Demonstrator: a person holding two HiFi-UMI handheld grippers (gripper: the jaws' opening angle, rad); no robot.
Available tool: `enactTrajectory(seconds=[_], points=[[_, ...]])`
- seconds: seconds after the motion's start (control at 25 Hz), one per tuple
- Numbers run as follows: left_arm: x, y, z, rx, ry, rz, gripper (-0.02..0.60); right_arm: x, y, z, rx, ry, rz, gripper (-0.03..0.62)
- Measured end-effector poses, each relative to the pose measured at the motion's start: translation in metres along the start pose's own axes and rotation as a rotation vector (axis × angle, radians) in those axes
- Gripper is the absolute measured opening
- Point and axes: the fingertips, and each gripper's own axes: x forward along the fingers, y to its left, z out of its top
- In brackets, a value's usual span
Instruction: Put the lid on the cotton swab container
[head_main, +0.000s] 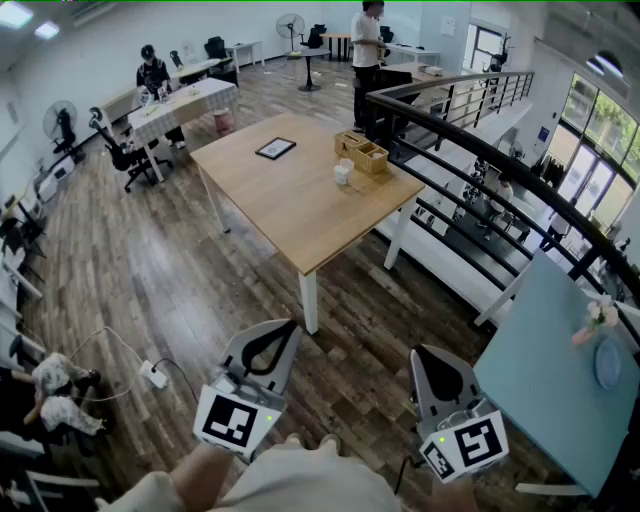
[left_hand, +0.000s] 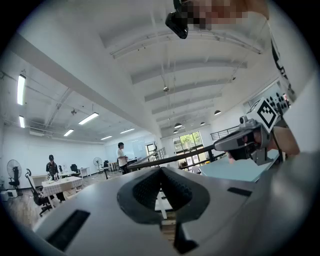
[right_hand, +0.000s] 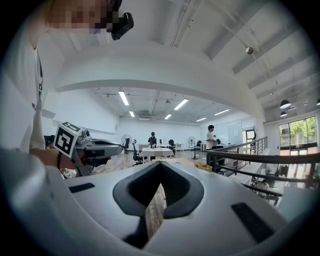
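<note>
1. Head view: a light wooden square tabletop (head_main: 290, 210) sits at upper centre, well apart from both grippers at the bottom edge.
2. A small white cylindrical container (head_main: 342, 173) stands on it, just beside the open wooden boxes (head_main: 362, 152). It is too small to tell whether the lid is on.
3. Left gripper (head_main: 285, 333): fingers pressed together, holding nothing.
4. Right gripper (head_main: 425, 358): fingers likewise closed and empty.

On the far wooden desk (head_main: 290, 205) a small white pot (head_main: 342, 173) stands just beside some wooden boxes (head_main: 362, 152), too small to tell whether a lid sits on it (or what the boxes hold). The dark flat slab (head_main: 275, 148) cannot be identified either. The pale blue desk (head_main: 540, 385) is cut by the right edge. The arm (head_main: 195, 475) behind the left claw (head_main: 292, 326) runs off the bottom.
</note>
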Motion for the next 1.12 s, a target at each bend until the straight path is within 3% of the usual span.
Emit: enactTrajectory(seconds=[0.64,1.12], points=[[0.003,0.002,-0.009,0.010,0.040,-0.027,0.022,0.009,0.001,-0.004,0.045,0.008,0.000,0.026],[0.041,0.015,-0.020,0.019,0.024,-0.040,0.023,0.034,-0.023,-0.026,0.065,0.031,-0.014,0.026]])
